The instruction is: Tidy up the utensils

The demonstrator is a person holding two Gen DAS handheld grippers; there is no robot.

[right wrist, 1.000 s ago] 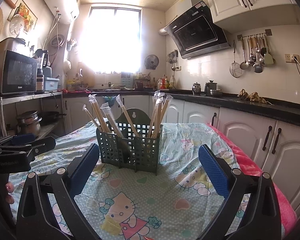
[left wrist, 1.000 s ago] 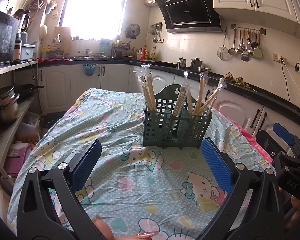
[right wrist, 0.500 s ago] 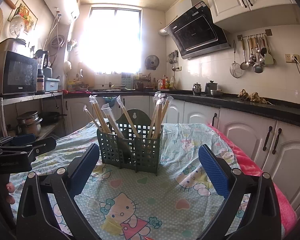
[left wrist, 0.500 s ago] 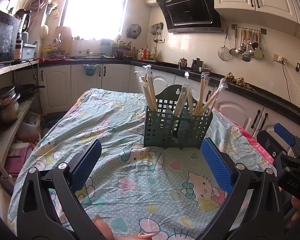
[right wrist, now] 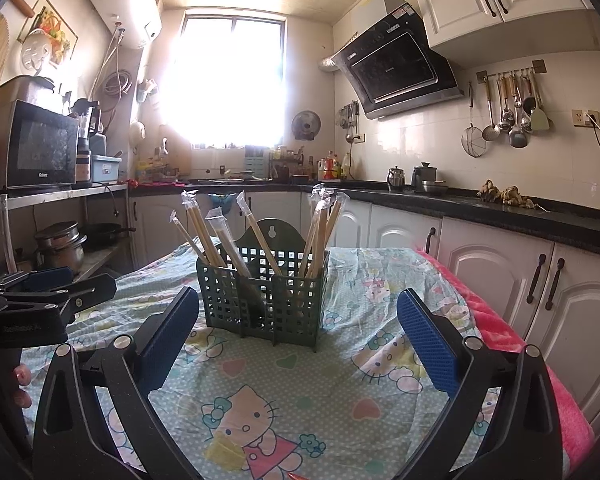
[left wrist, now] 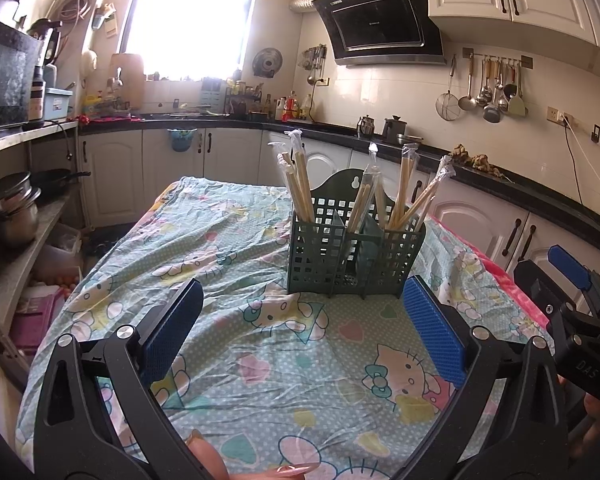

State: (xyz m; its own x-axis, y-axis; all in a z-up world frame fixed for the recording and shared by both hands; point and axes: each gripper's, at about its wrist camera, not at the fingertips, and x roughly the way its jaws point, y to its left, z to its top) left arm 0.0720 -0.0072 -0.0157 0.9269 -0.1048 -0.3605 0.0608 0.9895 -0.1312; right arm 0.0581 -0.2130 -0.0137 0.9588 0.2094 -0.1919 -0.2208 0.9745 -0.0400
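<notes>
Moved: almost nothing, views drift a touch | left gripper [left wrist: 300, 320] spread wide, empty | right gripper [right wrist: 298, 322] likewise released, empty | caddy [left wrist: 354, 256] mid-table on cloth [left wrist: 228, 248], just beyond both | wrapped chopsticks [left wrist: 300, 184] upright, fanned outward | caddy straight ahead; neither arm clearly nearer

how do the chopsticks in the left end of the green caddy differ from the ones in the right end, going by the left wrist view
In the green caddy, the left-end chopsticks stand as a tight, near-upright bundle leaning slightly left; the right-end chopsticks fan apart, one pair slanting far right. The left bundle's wrapper tips reach higher in the picture than the right group's. Both are pale wooden pairs in clear wrappers, standing with their lower ends inside the caddy.
</notes>
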